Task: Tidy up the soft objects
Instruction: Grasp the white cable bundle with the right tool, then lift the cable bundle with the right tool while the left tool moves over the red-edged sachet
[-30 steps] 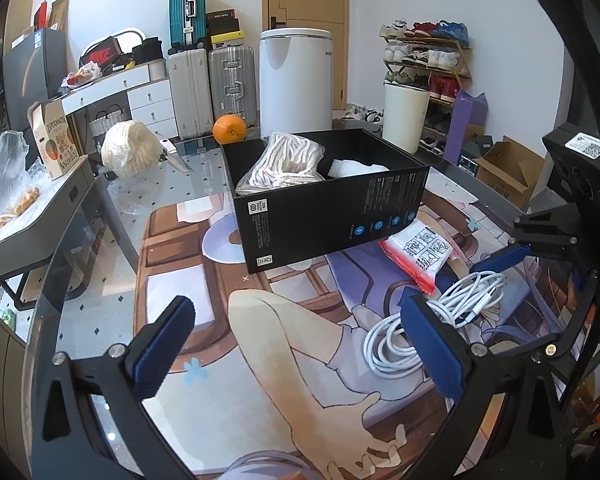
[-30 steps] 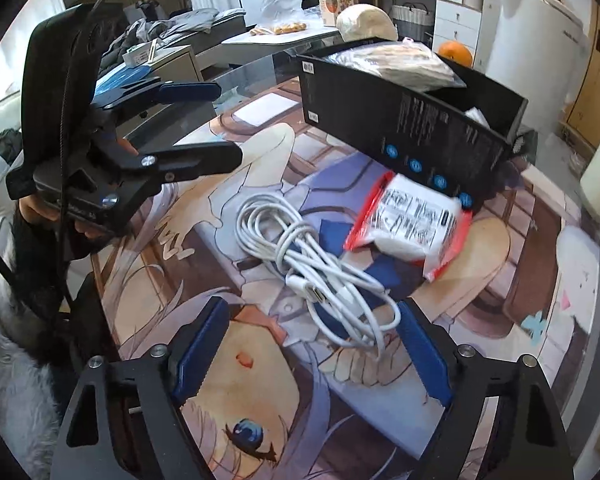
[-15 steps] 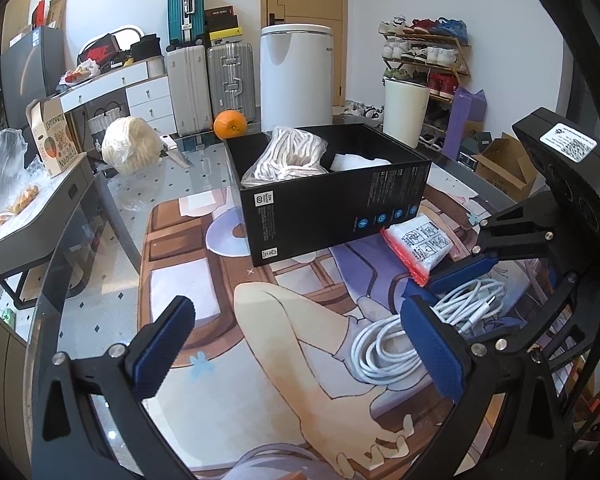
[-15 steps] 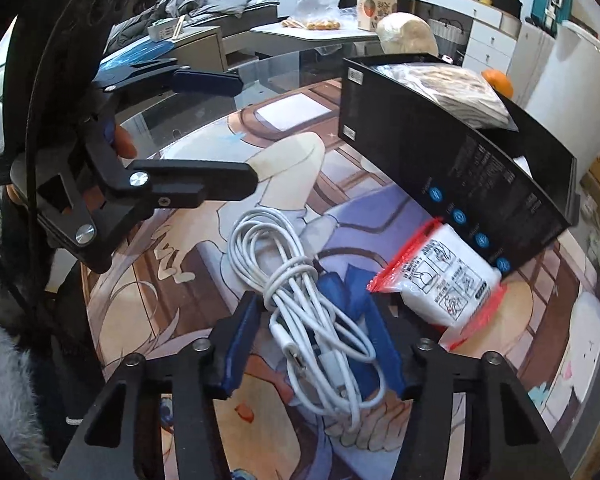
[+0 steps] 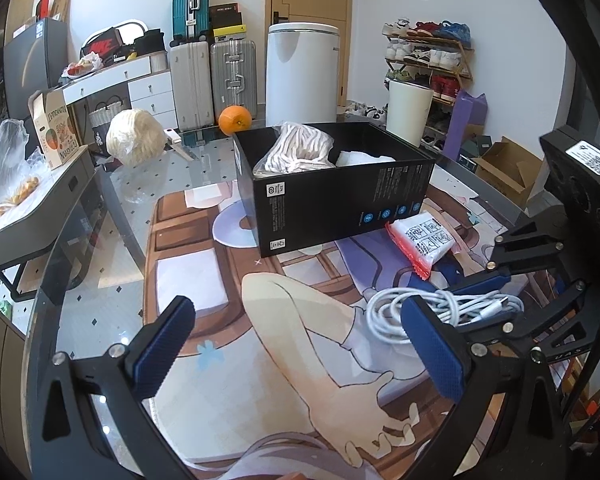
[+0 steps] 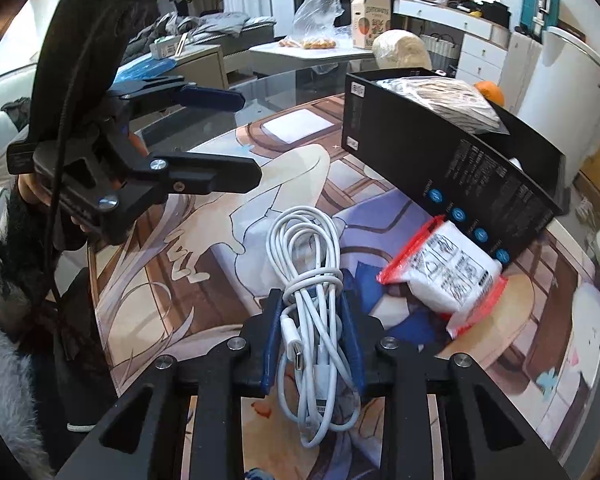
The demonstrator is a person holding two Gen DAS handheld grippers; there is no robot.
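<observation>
My right gripper [image 6: 311, 334] is shut on a coiled white cable [image 6: 314, 264] that lies on the printed mat [image 6: 204, 248]; the cable also shows in the left wrist view [image 5: 404, 312]. A white packet with red edges [image 6: 452, 276] lies just right of it, against the black box [image 6: 460, 160]. The box [image 5: 340, 196] holds a bagged striped cloth [image 5: 300, 150] and a white item [image 5: 360, 158]. My left gripper [image 5: 300, 348] is open and empty above the mat, left of the cable.
A glass table edge [image 5: 80, 248] runs on the left. An orange [image 5: 235, 119] and a bagged pale ball [image 5: 134, 142] sit beyond the box. Suitcases [image 5: 212, 80] and a white bin [image 5: 302, 68] stand behind.
My right gripper moved forward onto the white cable and closed its fingers on it. My left gripper stayed open and shifted only slightly.
</observation>
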